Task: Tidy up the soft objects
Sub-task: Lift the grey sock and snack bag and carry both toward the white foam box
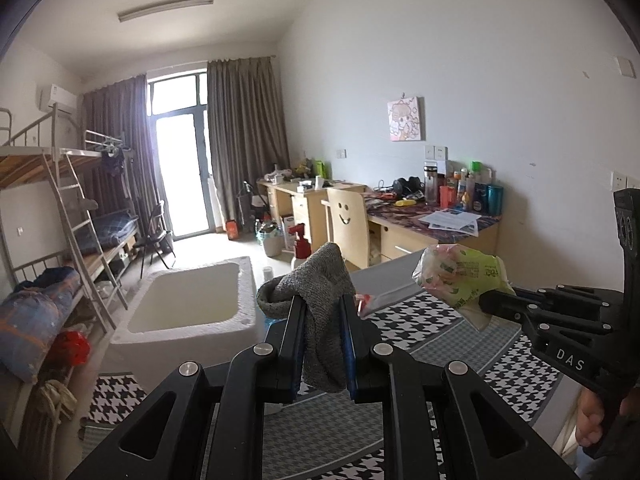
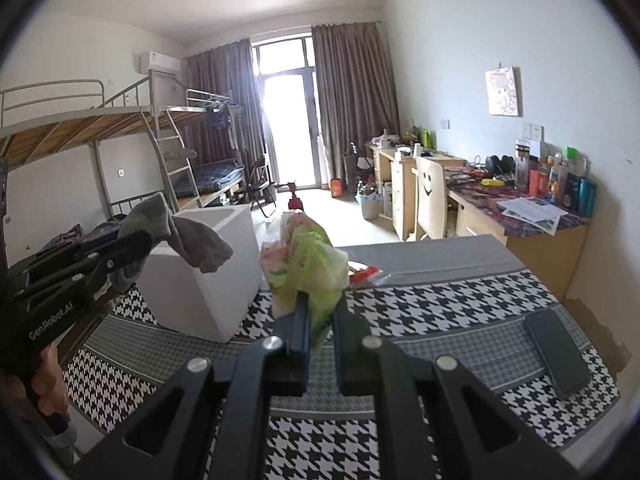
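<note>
My left gripper (image 1: pixel 323 300) is shut on a grey sock (image 1: pixel 320 296), which hangs limp between its pads above the table; from the right wrist view the same sock (image 2: pixel 188 236) droops at the left from the left gripper (image 2: pixel 138 248). My right gripper (image 2: pixel 322 304) is shut on a crinkled green and pink plastic packet (image 2: pixel 308 260), held up above the table. In the left wrist view that packet (image 1: pixel 464 280) shows at the right, pinched by the right gripper (image 1: pixel 486 300). A white foam box (image 1: pixel 188 304) stands open-topped at the table's left end, ahead of the sock.
The table wears a black-and-white houndstooth cloth (image 2: pixel 420 304). A dark phone (image 2: pixel 556 356) lies on it at the right. A red and clear wrapper (image 2: pixel 362 274) lies behind the packet. Bunk beds (image 1: pixel 60 220) stand left, a cluttered desk (image 2: pixel 520 208) and a chair (image 2: pixel 430 196) right.
</note>
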The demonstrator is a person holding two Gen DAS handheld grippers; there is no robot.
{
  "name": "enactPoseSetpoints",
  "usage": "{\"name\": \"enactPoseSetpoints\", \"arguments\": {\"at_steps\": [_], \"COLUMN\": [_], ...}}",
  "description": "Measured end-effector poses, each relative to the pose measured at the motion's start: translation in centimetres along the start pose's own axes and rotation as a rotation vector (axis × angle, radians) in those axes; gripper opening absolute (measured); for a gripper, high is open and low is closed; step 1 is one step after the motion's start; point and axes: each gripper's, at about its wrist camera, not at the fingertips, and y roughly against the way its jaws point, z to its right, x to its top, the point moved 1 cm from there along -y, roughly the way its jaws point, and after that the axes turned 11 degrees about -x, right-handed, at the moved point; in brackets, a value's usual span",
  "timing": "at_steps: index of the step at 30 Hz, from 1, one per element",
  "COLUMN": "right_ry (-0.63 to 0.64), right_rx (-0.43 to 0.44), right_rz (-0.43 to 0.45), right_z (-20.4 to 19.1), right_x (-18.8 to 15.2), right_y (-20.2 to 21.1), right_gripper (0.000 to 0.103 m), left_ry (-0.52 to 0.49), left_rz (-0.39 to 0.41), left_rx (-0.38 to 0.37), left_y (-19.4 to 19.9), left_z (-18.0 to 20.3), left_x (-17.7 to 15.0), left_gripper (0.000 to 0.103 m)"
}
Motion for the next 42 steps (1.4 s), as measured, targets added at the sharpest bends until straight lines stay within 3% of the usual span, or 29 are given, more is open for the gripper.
{"name": "enactPoseSetpoints", "arguments": {"at_steps": [42], "right_ry": [0.091], "right_rx": [0.154], "right_rz": [0.015], "right_z": [-6.5], "right_x": [5.5], "right_y": [-4.2], "right_gripper": [0.012], "left_ry": [0.117], "left_rz": [0.046], "left_rx": [0.156], "left_y": [-1.8], "left_z": [-7.1], "left_x": [3.4], "left_gripper": [0.017]}}
